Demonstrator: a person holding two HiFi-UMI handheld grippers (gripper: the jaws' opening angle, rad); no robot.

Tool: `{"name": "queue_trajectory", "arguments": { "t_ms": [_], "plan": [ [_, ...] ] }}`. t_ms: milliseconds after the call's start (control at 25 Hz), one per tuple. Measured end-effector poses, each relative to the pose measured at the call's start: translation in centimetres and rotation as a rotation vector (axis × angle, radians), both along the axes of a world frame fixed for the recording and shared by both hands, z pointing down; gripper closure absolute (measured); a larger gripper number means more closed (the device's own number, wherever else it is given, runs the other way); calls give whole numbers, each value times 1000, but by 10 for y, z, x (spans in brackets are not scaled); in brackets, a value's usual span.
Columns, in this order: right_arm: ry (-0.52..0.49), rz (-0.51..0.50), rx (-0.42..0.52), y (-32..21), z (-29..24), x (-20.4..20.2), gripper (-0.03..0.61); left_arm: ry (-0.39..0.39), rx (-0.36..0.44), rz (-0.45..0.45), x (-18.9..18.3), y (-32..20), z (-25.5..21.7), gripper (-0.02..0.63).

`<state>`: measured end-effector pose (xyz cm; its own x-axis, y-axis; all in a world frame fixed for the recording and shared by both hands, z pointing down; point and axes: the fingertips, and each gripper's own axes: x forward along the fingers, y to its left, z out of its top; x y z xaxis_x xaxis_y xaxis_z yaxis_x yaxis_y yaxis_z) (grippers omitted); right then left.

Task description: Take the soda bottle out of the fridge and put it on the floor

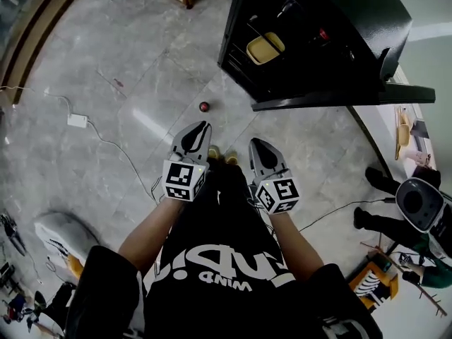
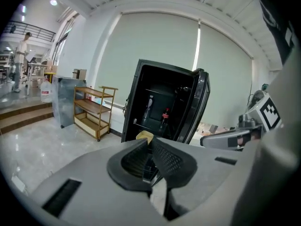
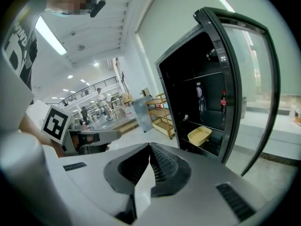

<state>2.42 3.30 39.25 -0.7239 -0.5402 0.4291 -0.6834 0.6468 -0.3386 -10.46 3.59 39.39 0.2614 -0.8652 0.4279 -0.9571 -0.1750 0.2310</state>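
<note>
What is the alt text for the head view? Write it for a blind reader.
From above, a person holds the left gripper and right gripper side by side, both shut and empty, over a grey tiled floor. An open black fridge with a yellow tray inside stands ahead right; a small dark red thing lies near it.

Head view looks steeply down; both gripper views face forward — all share the open fridge.

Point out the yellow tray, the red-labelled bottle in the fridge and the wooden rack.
yellow tray [image 3: 199, 136]: right gripper view, on its front wall.
red-labelled bottle [image 2: 165, 116]: left gripper view, on its red label.
wooden rack [image 2: 91, 107]: left gripper view, on its middle shelf.
</note>
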Motion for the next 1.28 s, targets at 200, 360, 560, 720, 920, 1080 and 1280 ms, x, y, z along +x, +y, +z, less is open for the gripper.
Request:
{"name": "queue_trajectory", "arguments": {
  "t_ms": [200, 360, 560, 720, 920, 1080, 1280],
  "plan": [
    [-26, -10, 38, -5, -47, 17, 554, 12, 10, -9, 9, 4, -45, 606],
    [-35, -43, 90, -13, -83, 26, 554, 19, 23, -18, 6, 14, -81, 606],
    [-56, -80, 142, -10, -120, 36, 554, 23, 35, -53, -9, 37, -120, 606],
    [-70, -98, 163, 0, -137, 45, 554, 26, 57, -97, -26, 57, -148, 606],
    [-90, -64, 175, 7, -155, 53, 554, 8, 100, -138, -44, 84, -173, 606],
    [-112, -40, 177, 12, -168, 56, 554, 29, 121, -172, -47, 95, -179, 606],
    [-110, -29, 206, 14, -176, 55, 554, 55, 151, -177, -34, 94, -179, 606]
  ]
}}
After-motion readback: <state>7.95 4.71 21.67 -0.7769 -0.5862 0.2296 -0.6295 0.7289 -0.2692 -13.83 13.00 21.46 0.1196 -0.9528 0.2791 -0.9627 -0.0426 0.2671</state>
